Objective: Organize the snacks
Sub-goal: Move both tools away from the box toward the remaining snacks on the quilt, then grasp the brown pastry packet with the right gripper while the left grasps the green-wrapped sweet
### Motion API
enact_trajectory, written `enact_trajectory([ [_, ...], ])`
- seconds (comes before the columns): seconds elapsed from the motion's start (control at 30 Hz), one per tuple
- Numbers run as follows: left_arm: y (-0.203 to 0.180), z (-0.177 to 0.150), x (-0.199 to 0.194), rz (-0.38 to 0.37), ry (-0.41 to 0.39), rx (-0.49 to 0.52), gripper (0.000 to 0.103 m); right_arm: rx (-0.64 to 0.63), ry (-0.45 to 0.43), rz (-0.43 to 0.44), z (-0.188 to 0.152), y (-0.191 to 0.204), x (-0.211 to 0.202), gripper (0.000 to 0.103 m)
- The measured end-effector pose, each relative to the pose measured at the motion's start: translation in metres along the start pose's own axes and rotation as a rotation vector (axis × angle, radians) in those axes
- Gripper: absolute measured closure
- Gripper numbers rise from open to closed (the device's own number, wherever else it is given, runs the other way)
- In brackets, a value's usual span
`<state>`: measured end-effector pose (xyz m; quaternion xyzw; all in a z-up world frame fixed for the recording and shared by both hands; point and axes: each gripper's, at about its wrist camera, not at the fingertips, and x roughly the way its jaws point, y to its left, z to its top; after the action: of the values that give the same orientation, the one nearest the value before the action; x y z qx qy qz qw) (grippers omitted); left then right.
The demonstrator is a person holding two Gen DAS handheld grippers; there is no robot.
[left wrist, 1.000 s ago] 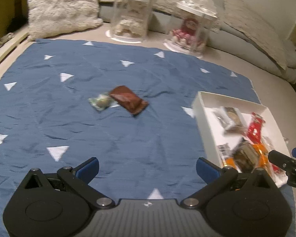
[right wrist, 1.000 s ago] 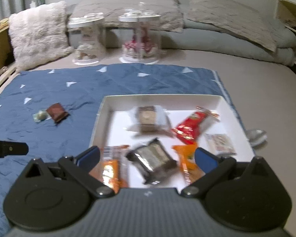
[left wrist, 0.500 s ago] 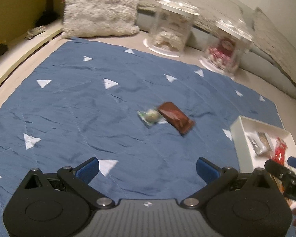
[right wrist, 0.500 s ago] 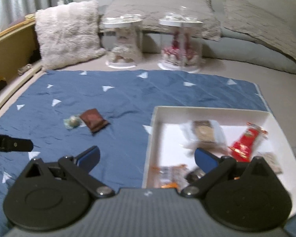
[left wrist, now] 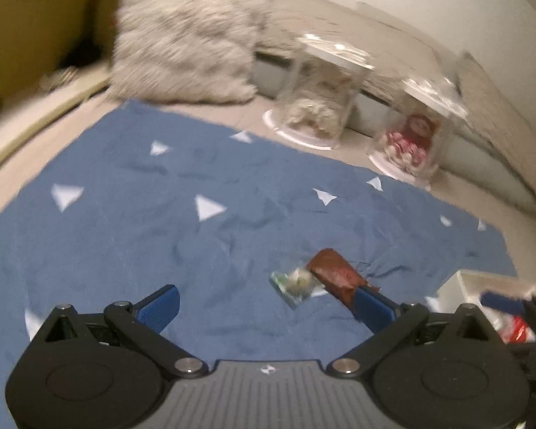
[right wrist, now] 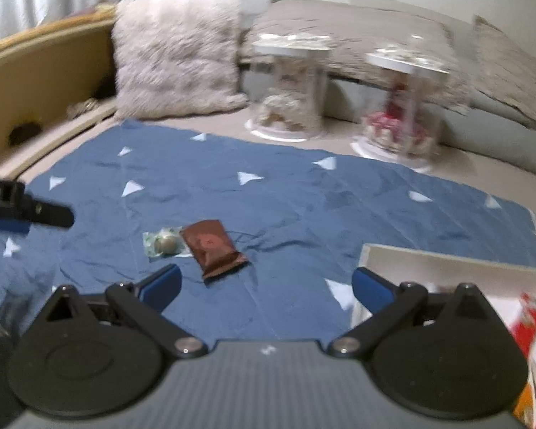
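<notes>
Lying side by side mid-frame on the blue blanket (right wrist: 268,193), your brown packet (right wrist: 212,246) and green candy (right wrist: 162,245) show clearly from the right gripper (right wrist: 266,282), jaws open, empty. The left gripper (left wrist: 266,302), equally open, partly hides the packet (left wrist: 334,275); white tray (right wrist: 446,268) lower right.

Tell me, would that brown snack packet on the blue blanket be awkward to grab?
Probably not very. The brown packet lies flat with crimped ends, so it likely flexes rather than staying stiff. It looks thin and small, so probably light. Its foil-like wrapper may be a bit slippery, and the wrinkled blanket beneath could give under a pinch.
</notes>
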<state>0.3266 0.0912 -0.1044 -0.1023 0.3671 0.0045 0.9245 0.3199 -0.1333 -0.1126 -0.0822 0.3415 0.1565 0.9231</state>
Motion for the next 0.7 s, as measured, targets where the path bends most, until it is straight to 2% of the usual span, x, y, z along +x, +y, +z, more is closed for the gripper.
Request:
enact_trajectory([
  [0.07,-0.003,0.003,0.010,-0.016,-0.007,0.079,0.010,-0.016,0.033,0.037,0.006,0.002,0.017,0.009],
  [0.17,-0.003,0.004,0.027,-0.066,0.000,0.181,0.012,-0.045,0.075,0.088,0.017,0.004,0.043,0.022],
  [0.27,0.000,-0.001,0.050,-0.081,0.029,0.280,0.021,-0.087,0.077,0.132,0.025,0.007,0.066,0.027],
  [0.5,0.004,-0.009,0.092,-0.163,0.081,0.504,0.023,-0.225,0.156,0.213,0.037,0.011,0.114,0.033],
  [0.7,0.000,-0.002,0.115,-0.249,0.103,0.558,0.024,-0.276,0.216,0.252,0.041,0.016,0.144,0.038],
])
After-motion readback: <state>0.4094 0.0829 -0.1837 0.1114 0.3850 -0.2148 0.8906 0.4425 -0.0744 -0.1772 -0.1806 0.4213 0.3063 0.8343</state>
